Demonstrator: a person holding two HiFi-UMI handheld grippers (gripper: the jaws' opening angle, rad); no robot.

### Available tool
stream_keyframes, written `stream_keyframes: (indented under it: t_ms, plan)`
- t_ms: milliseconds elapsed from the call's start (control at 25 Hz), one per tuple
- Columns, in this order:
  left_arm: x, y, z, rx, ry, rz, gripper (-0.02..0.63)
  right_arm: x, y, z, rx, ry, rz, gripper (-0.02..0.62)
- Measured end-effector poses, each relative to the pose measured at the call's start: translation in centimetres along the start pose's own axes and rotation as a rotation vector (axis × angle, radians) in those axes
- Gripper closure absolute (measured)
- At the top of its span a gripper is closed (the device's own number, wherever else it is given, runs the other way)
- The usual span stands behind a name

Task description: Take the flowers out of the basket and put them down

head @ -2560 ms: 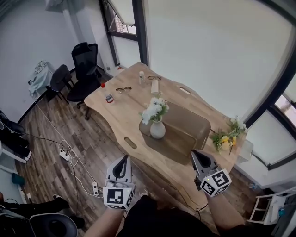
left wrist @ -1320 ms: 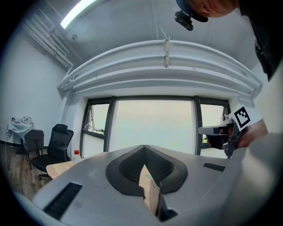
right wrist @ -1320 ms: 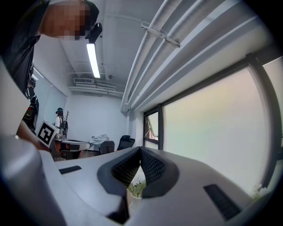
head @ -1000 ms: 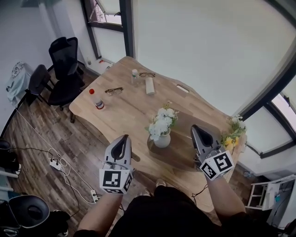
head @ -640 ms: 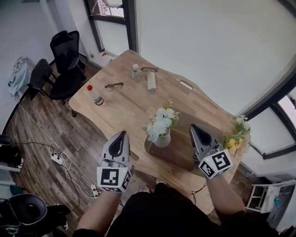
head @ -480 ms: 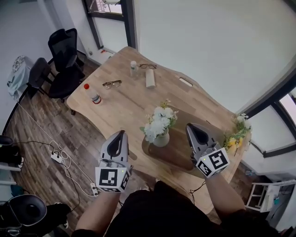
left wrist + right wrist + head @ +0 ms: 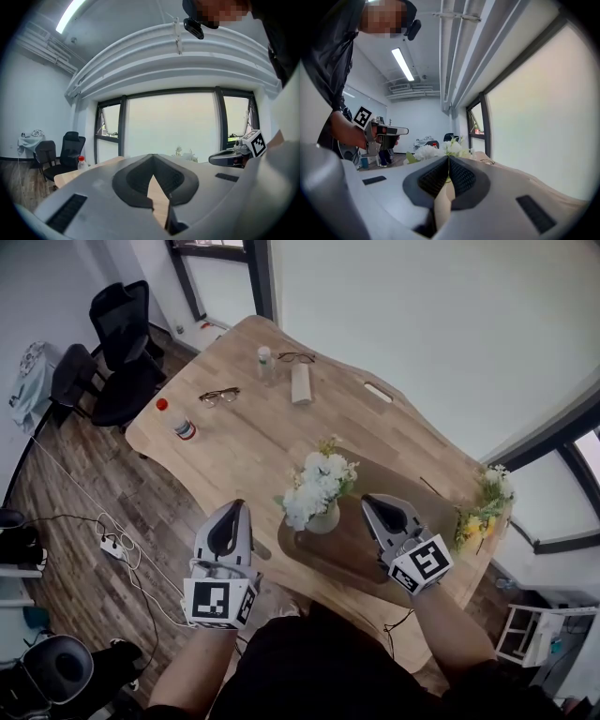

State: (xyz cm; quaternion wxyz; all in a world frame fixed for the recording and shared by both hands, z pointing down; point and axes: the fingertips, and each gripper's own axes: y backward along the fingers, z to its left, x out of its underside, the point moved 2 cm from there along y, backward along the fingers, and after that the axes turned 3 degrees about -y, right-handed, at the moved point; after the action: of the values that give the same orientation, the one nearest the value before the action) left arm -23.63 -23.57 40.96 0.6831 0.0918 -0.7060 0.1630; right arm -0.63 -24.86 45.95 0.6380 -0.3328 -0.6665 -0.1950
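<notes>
Head view: a bunch of white flowers (image 7: 319, 486) is standing in a round white vase (image 7: 324, 519) on the wooden table (image 7: 234, 442), with the left tongs (image 7: 233, 506) and right tongs (image 7: 367, 502) hovering on either side of the vase.

Left gripper view: the left tongs' tips are pressing together, gripping nothing.

Right gripper view: the right tongs are likewise pressing tip to tip, empty, and pointing towards the flowers above the vase.

Bench (image 7: 244, 442): pale wood, matt, grain visible. Mat (image 7: 347, 547) on the bench: darker brown, smooth, faint sheen. Vase (image 7: 323, 519) on the bench: white, smooth, glossy. Floor (image 7: 84, 474) beside the bench: dark wood-look planks. Left tongs (image 7: 235, 504) and right tongs (image 7: 367, 501): grey matt plastic shells, black ribbed pads (image 7: 433, 178).
</notes>
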Motion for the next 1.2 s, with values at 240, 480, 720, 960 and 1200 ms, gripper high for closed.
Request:
stream_keyframes:
  t_ms: [240, 480, 720, 960, 1200]
  plan:
    - [0.8, -0.2, 0.6, -0.019, 0.012, 0.013, 0.606, 3.6, -0.7, 0.4, -0.050, -0.009, 0.111, 0.571]
    - [1.4, 0.2, 1.1, -0.033, 0.018, 0.027, 0.606, 7.5, -1.9, 1.5, -0.154, 0.003, 0.232, 0.501]
    - [1.3, 1.2, 2.4, -0.068, 0.015, 0.031, 0.606, 9.8, -4.1, 2.2, -0.202, -0.003, 0.288, 0.342]
    - [1.4, 2.4, 3.7, -0.109, 0.002, 0.044, 0.606, 10.7, -6.6, 2.6, -0.222, 0.006, 0.267, 0.296]
    - [1.4, 3.5, 5.0, -0.142, -0.008, 0.060, 0.606, 11.1, -8.5, 3.0, -0.222, 0.038, 0.260, 0.296]
